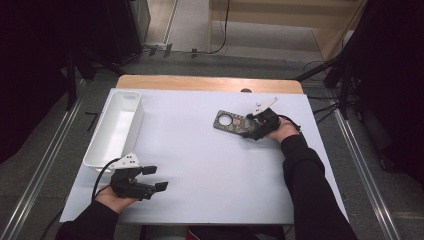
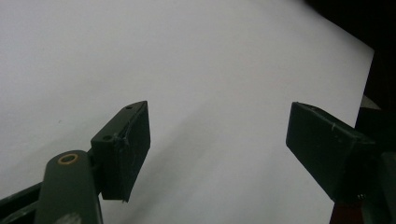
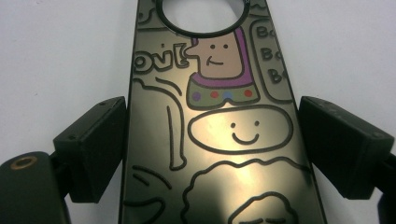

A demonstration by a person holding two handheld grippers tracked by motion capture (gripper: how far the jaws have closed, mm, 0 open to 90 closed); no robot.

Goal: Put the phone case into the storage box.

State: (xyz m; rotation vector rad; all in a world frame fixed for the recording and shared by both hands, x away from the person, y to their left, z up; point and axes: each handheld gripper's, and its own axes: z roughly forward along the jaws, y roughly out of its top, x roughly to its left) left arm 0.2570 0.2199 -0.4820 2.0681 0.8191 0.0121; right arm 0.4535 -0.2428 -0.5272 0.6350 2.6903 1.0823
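A flat dark hanger card [image 1: 227, 121] with a round hole and cartoon drawings lies on the white table sheet at the right of the middle. In the right gripper view the card [image 3: 219, 56] runs up between the two black jaws, and each pad sits against one long edge. My right gripper [image 1: 252, 126] [image 3: 212, 144] is shut on the card across its width, low on the table. My left gripper [image 1: 156, 178] [image 2: 217, 149] rests near the front left, its jaws wide open over bare white sheet with nothing between them.
A long white bin [image 1: 116, 127] stands along the left edge of the sheet, just beyond the left gripper. The wooden table edge [image 1: 210, 83] shows at the far side. Cables and dark stands sit on the floor to the right.
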